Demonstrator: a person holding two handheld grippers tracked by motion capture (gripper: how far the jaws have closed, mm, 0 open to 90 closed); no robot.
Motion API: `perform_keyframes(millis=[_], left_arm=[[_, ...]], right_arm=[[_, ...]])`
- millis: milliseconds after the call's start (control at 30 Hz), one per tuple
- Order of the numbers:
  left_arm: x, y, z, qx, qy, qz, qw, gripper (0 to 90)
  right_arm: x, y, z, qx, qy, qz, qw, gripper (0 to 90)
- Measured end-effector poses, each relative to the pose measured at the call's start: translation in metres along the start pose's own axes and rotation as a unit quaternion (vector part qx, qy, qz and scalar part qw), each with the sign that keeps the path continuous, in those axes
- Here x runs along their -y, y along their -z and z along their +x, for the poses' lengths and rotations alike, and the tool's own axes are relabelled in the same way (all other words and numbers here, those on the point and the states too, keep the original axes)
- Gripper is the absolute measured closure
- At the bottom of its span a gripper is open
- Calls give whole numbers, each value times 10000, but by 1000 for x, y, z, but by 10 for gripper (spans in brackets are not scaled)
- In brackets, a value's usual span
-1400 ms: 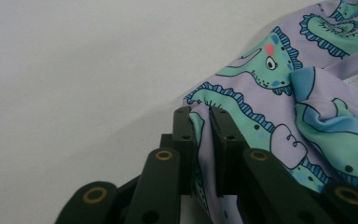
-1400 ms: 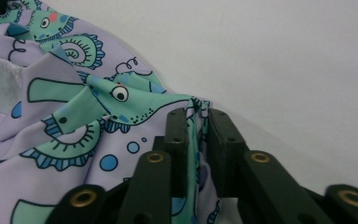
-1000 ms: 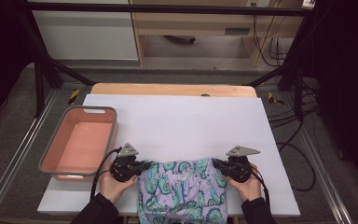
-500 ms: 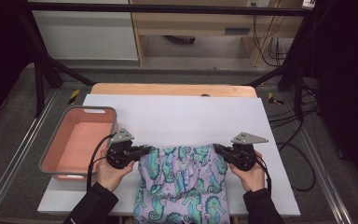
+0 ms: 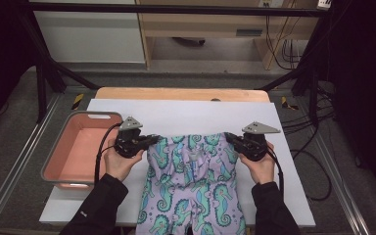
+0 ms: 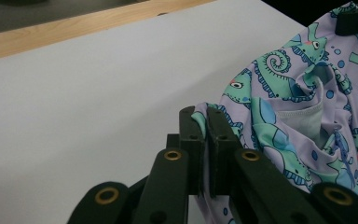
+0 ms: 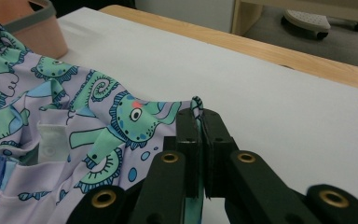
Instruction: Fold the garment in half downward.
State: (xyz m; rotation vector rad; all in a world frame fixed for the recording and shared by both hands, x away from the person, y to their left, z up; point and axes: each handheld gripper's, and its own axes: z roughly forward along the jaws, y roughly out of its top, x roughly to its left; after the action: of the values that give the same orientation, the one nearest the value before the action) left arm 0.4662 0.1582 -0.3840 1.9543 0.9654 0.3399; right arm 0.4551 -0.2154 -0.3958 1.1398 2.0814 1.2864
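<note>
A lilac garment printed with green seahorses (image 5: 191, 181) lies stretched on the white table sheet (image 5: 186, 115), its lower part hanging over the near edge. My left gripper (image 5: 152, 139) is shut on the garment's top left corner (image 6: 200, 116). My right gripper (image 5: 229, 137) is shut on the top right corner (image 7: 195, 105). In both gripper views the black jaws pinch a fold of the fabric. A white label (image 7: 51, 135) and a blue zip (image 6: 342, 151) show inside the neckline.
A pink tub with a grey rim (image 5: 81, 147) stands at the table's left edge, close to my left hand. A wooden strip (image 5: 181, 93) borders the far side. White sheet lies bare beyond the garment. Cables (image 5: 298, 54) hang at the right.
Both grippers have moved away from the near edge toward the far side, pulling the garment further onto the table and spreading it flatter between them.
</note>
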Motion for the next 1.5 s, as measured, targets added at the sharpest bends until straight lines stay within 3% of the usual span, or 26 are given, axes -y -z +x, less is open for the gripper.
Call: perform_keyframes(millis=[567,900,933,1000,1100,1167,1267,1367,1500], left_arm=[[13,-57,32,-407,216,386,9982,862],[21,-74,43,-504,347,568,9965,838],[21,-73,43,-517,339,560,9965,810],[21,-72,42,-485,356,567,9966,667],[20,-68,41,-487,338,649,9961,414],[19,-63,39,-470,310,615,9965,383],[19,-55,34,-372,348,418,9978,253],[19,-48,27,-211,323,394,9985,152],[22,-43,16,-76,277,359,9989,111]], right_arm=[[22,-64,-21,305,-68,442,9985,876],[34,-87,-32,355,-179,619,9973,867],[35,-87,-32,348,-187,602,9974,852],[34,-85,-32,326,-272,513,9978,762],[29,-79,-32,345,-335,351,9982,525],[27,-75,-31,386,-286,316,9983,448],[24,-66,-30,329,-278,366,9984,330],[22,-58,-27,256,-228,464,9983,273],[21,-49,-21,68,-174,628,9978,222]])
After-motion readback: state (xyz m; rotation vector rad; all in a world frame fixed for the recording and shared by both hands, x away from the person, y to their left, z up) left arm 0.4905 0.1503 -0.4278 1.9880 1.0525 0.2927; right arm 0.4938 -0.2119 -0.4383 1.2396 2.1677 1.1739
